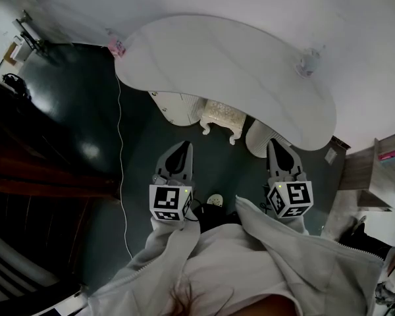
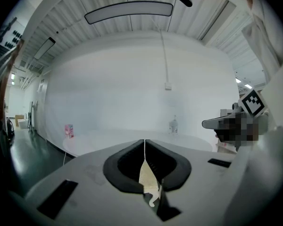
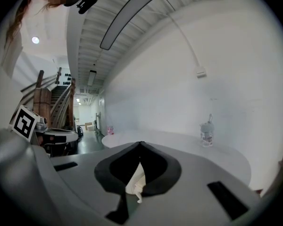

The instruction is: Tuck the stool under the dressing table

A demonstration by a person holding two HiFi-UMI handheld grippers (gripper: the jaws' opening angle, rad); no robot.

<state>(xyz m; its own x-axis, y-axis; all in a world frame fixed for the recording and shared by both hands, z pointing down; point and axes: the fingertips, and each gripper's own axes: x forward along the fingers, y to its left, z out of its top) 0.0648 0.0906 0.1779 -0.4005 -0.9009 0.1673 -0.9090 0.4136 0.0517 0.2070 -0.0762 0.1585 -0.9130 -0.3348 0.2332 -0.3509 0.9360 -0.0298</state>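
The cream stool [image 1: 221,118] with carved legs stands on the dark floor, its far part under the front edge of the white curved dressing table [image 1: 237,64]. My left gripper [image 1: 182,147] and right gripper [image 1: 277,145] hover level on the near side of the stool, one to each side, and touch nothing. Both are shut and empty. In the left gripper view the jaws meet in a thin line, and the stool [image 2: 149,179] shows below them. The right gripper view shows the same, with the stool [image 3: 134,183] below the closed jaws and the table top [image 3: 188,145] beyond.
A clear bottle [image 1: 309,63] stands on the table's right end and a pink box [image 1: 117,47] at its left end. White pedestals [image 1: 178,107] flank the stool. A white cable [image 1: 122,176] runs along the floor. Dark stairs [image 1: 26,176] are left, a wooden cabinet [image 1: 365,170] right.
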